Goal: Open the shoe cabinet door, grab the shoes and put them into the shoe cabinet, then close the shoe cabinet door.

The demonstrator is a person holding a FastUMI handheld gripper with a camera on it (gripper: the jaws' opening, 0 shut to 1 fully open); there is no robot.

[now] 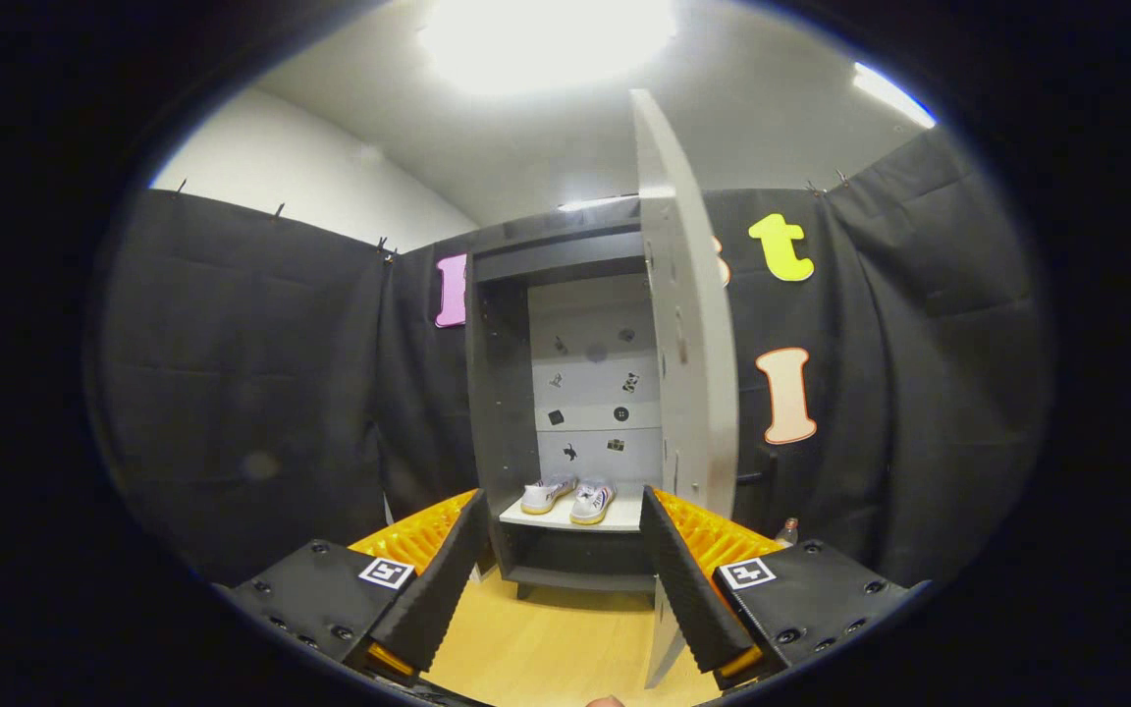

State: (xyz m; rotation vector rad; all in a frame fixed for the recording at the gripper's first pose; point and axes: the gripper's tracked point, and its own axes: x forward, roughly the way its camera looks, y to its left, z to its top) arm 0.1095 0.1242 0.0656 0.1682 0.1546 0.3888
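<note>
Shoes (567, 497) sit side by side on the pale shelf (624, 516) inside the shoe cabinet (502, 393), beyond my jaws, so I judge loading done. Its door (688, 324) stands open, edge-on. My gripper (565, 579) hangs back with jaws spread, empty. Closing remains.
</note>
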